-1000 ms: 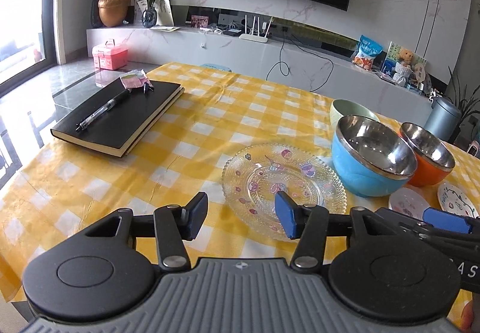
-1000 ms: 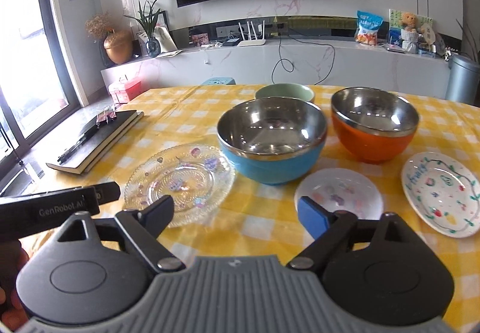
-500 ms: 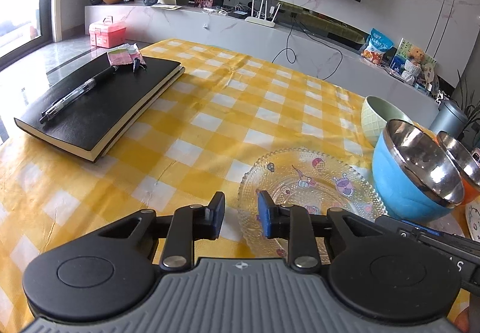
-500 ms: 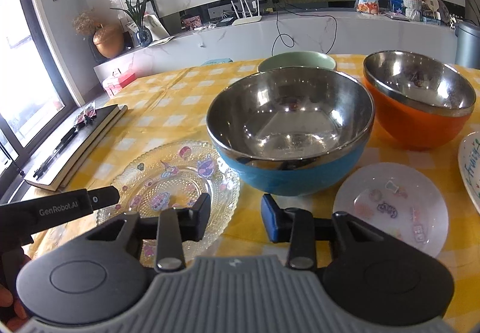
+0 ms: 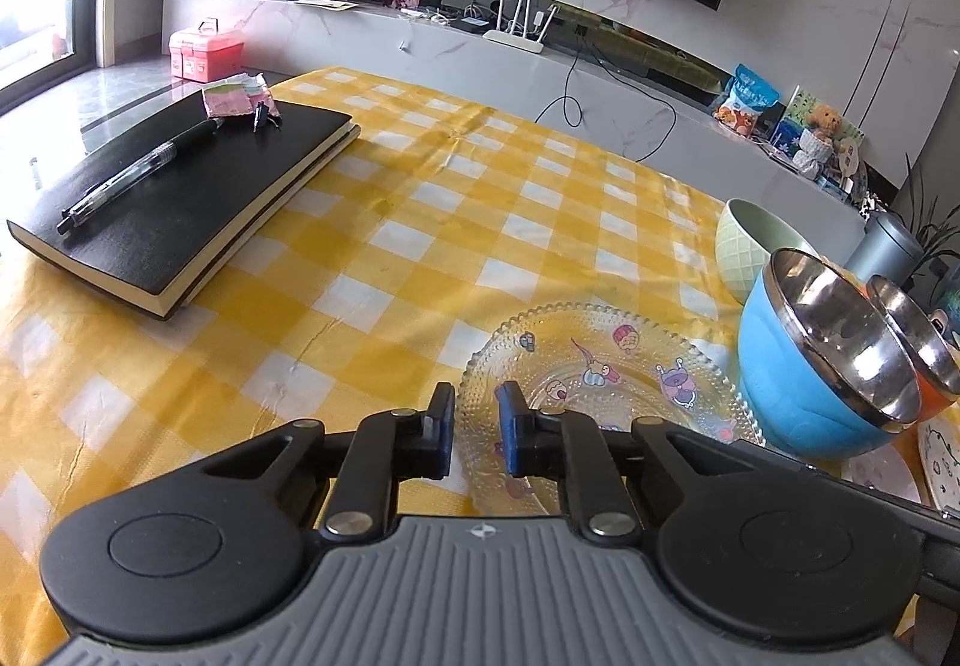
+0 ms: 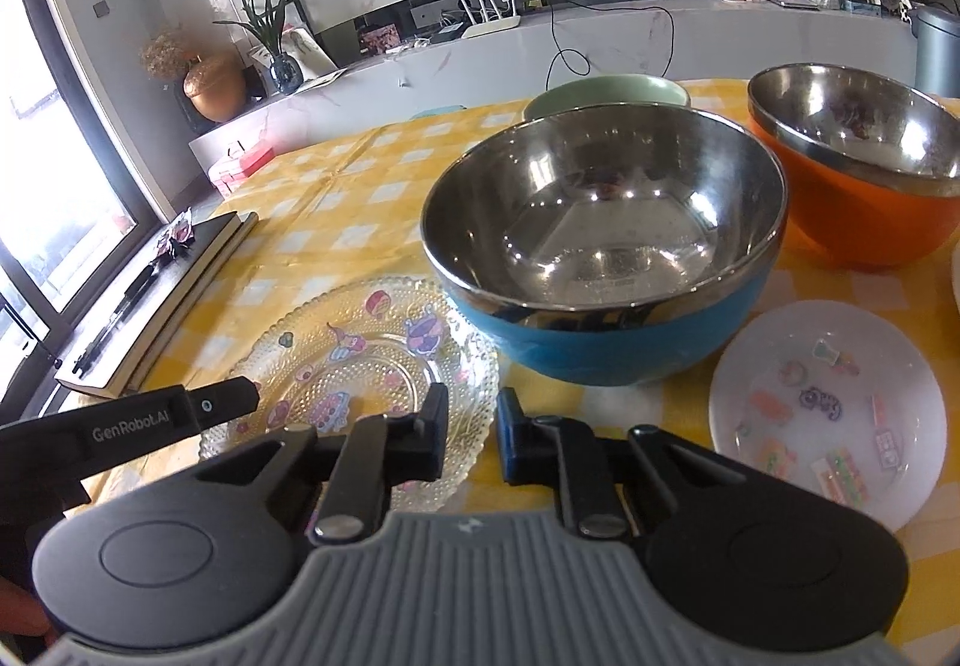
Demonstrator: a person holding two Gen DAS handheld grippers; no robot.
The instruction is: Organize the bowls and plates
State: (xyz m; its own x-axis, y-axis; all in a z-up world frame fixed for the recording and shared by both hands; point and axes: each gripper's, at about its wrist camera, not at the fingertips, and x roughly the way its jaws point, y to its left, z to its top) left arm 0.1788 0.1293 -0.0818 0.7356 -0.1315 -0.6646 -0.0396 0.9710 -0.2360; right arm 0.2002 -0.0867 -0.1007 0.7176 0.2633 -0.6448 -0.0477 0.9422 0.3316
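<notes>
Both tongs, left tongs [image 5: 477, 426] and right tongs [image 6: 471, 432], are closing on the clear beaded glass plate [image 6: 360, 360] rim; pads aren't clamped yet. Squeeze evenly, lift level, clear of the blue steel-lined bowl [image 6: 606, 270] beside it.

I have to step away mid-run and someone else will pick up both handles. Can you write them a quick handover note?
Left tongs: closing, nothing gripped, at the near left rim of the glass plate.
Right tongs: closing, empty, at the same plate's near right rim, in front of the blue bowl.
On the checked table: orange bowl and green bowl behind the blue one, small white plate to its right, a painted plate's edge further right.
Done: nothing stacked yet.
Left: stack the plates and nest the bowls.
</notes>
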